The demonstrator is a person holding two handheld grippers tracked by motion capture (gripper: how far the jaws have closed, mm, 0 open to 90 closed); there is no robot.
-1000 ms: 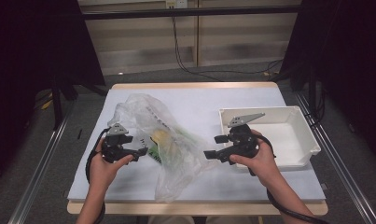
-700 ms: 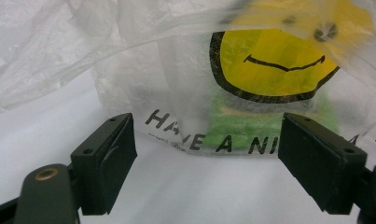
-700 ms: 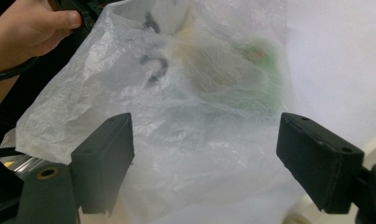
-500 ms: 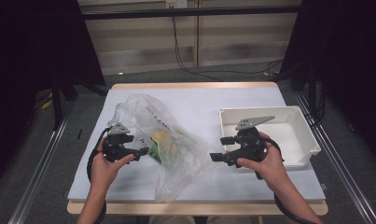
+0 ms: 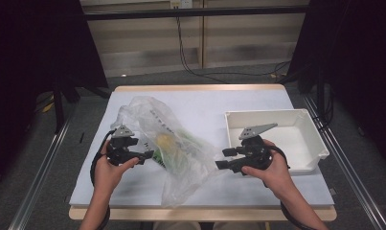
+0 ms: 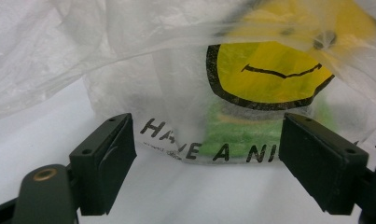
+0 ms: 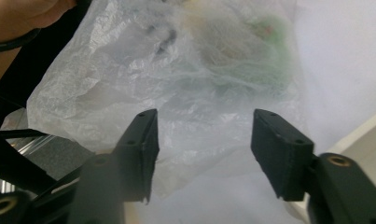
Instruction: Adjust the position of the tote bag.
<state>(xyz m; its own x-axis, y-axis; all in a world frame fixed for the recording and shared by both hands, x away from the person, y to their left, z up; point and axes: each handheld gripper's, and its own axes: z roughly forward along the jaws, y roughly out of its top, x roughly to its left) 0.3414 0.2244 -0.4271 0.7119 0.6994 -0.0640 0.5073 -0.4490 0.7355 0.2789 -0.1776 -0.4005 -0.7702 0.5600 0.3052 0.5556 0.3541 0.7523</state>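
Observation:
A clear plastic bag (image 5: 174, 143) printed with a yellow smiley face and black letters lies crumpled mid-table, with green and yellow things inside. My left gripper (image 5: 150, 155) sits at the bag's left side. Its jaws stand open, and the printed edge of the bag (image 6: 185, 93) lies just beyond the left gripper (image 6: 206, 154), untouched by the pads. My right gripper (image 5: 221, 159) points at the bag's right edge. Its jaws have just been closing; the right gripper (image 7: 204, 140) still shows a gap, with thin film of the bag (image 7: 176, 79) ahead of it and neither pad pressing on it.
A white tray (image 5: 277, 117) stands at the right of the table, just behind my right hand; its corner (image 7: 363, 135) appears beside the right jaw. The table's wooden front edge (image 5: 200, 213) runs close below the bag. Dark frames and cables surround the table.
The right gripper has drifted slightly toward the near edge of the table and its jaws stand closer together. The left hand and the bag have stayed put.

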